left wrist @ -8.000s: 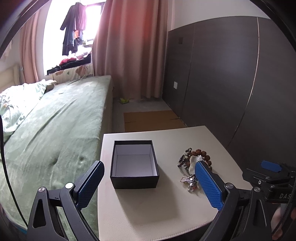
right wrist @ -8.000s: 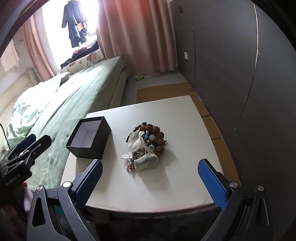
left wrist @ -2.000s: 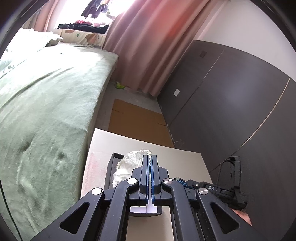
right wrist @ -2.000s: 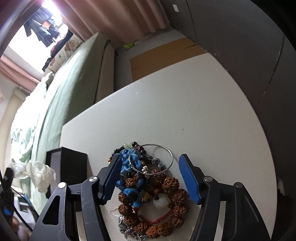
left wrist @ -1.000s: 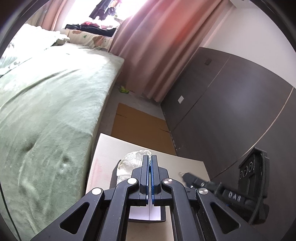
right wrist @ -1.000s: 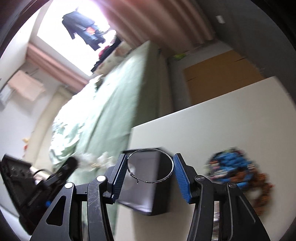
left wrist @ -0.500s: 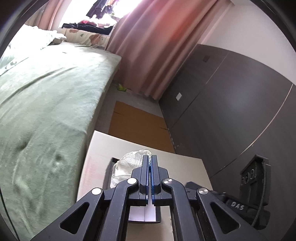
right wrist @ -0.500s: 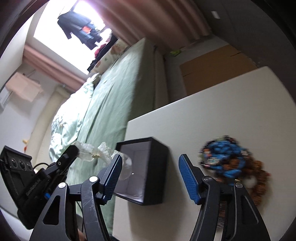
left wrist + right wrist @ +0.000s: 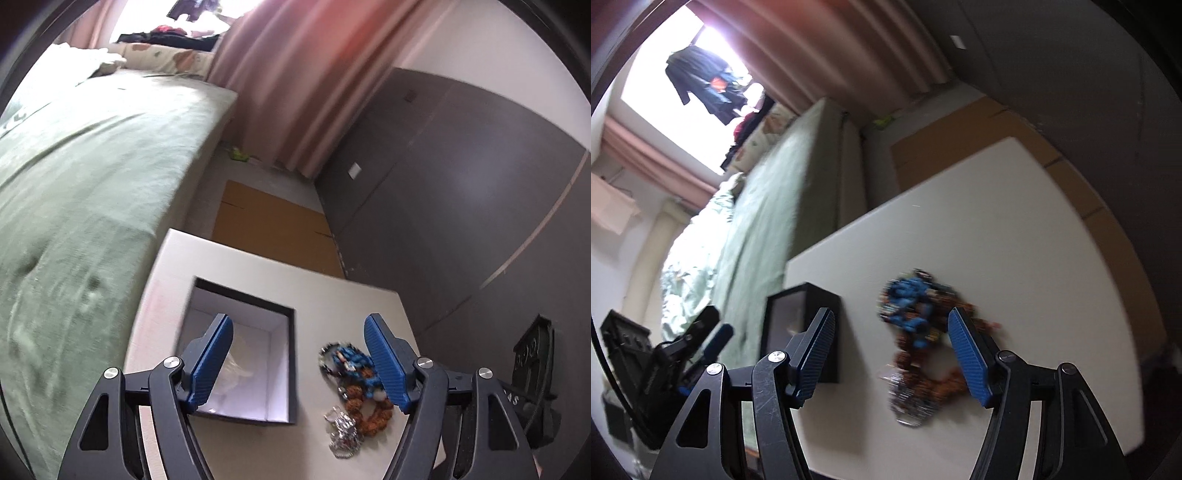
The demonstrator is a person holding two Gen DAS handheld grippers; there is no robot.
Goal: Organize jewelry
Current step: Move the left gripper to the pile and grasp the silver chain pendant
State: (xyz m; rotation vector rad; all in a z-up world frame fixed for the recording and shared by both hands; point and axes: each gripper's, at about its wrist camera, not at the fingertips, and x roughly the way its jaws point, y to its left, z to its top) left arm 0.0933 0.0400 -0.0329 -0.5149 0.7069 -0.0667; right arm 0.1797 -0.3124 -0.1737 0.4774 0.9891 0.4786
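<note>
An open black box [image 9: 280, 373] with a white inside stands on the white table [image 9: 325, 291]. A small clear plastic bag [image 9: 236, 365] lies in it. My left gripper [image 9: 299, 360] is open and empty above the box's right edge. To the box's right lies the jewelry pile [image 9: 354, 384]: blue beads, brown bead bracelets and a silver piece [image 9: 343, 432]. In the right wrist view the box [image 9: 809, 325] is at the left and the blurred pile [image 9: 916, 325] lies between the fingers of my open, empty right gripper [image 9: 890, 354].
A green bed [image 9: 74, 192] runs along the table's left side. A dark wardrobe wall [image 9: 461, 192] stands to the right. Cardboard [image 9: 273, 229] lies on the floor beyond the table. The right gripper's body [image 9: 532, 365] shows at the right edge.
My left gripper has opened and the plastic bag it held now lies in the box. My right gripper, which let go of the silver bangle a second ago, has swung right over the pile.
</note>
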